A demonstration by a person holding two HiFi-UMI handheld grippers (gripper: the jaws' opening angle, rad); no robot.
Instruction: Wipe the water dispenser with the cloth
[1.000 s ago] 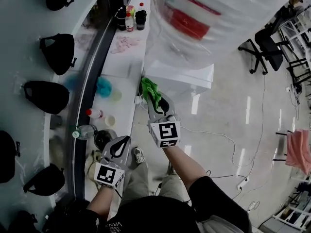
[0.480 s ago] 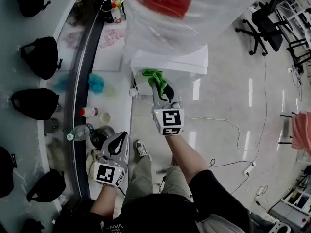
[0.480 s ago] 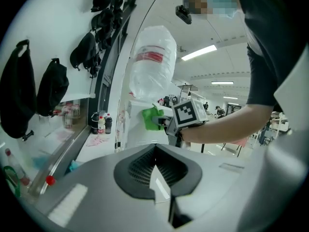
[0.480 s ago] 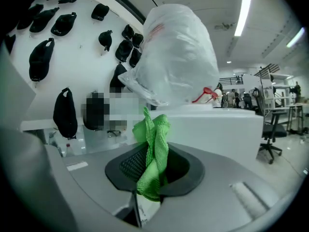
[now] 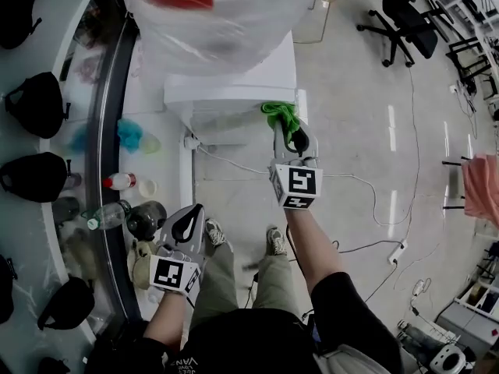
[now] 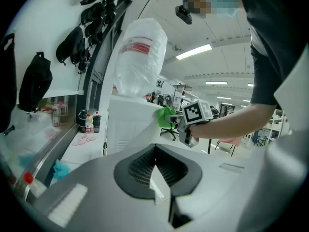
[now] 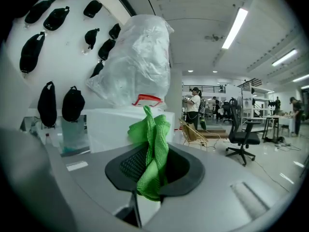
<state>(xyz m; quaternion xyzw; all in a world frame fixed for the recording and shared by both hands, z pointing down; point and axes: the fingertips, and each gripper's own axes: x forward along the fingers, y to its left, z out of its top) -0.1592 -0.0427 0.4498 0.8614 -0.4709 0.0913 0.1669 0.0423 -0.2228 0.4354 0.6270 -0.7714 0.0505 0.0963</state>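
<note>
Two grippers in view, one in each hand; right gripper (image 5: 291,140) up at the water dispenser (image 5: 234,92), jaws closed tight on a green cloth (image 5: 281,115), its bunched folds standing up from between them; cloth set against the upper corner of the dispenser's white body, just below the plastic-wrapped bottle (image 5: 210,22) seated on top; left gripper (image 5: 189,223) low beside the person's leg, well apart from the dispenser, jaws together with nothing between them, pointed towards the dispenser's front; red-capped bottle (image 5: 118,181) lying on the ledge to the left; black office chair (image 5: 399,15) well apart on the open floor.
</note>
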